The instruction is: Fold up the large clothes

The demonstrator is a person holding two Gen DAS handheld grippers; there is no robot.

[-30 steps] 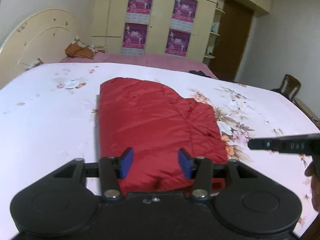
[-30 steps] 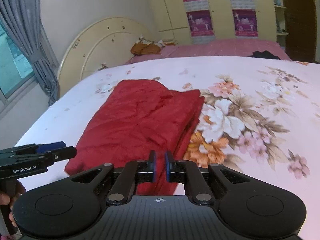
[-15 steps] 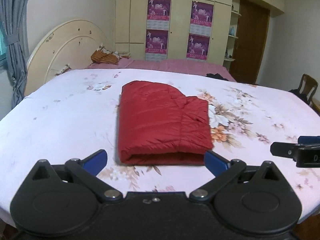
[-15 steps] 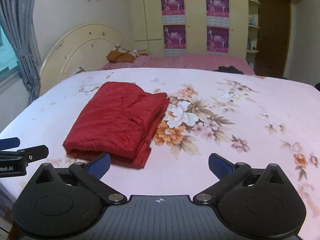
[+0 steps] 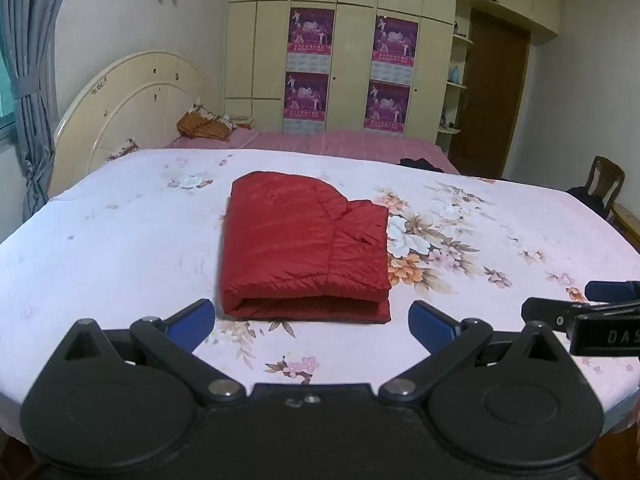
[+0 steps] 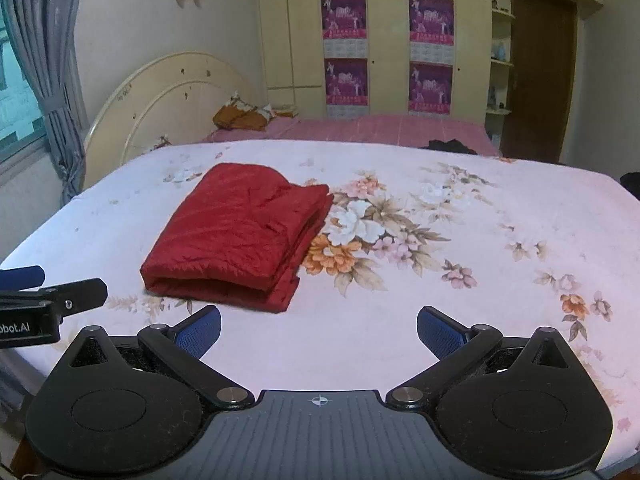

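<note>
A red quilted jacket (image 5: 304, 248) lies folded into a flat rectangle on the floral pink bed sheet (image 5: 112, 256); it also shows in the right wrist view (image 6: 240, 236). My left gripper (image 5: 312, 322) is open wide and empty, held back from the jacket's near edge. My right gripper (image 6: 319, 326) is open wide and empty, to the right of the jacket and apart from it. Each gripper shows at the edge of the other's view: the right one (image 5: 588, 314) and the left one (image 6: 40, 300).
A cream headboard (image 5: 120, 120) stands at the far left, with a second pink bed (image 5: 320, 146) and a wardrobe (image 5: 352, 48) behind. A brown cushion (image 5: 204, 126) lies on that bed. A wooden chair (image 5: 606, 182) and door (image 5: 496, 100) are at the right.
Both grippers let go of the jacket's near edge, opened wide and drew back and up. The folded jacket stays flat on the bed.
</note>
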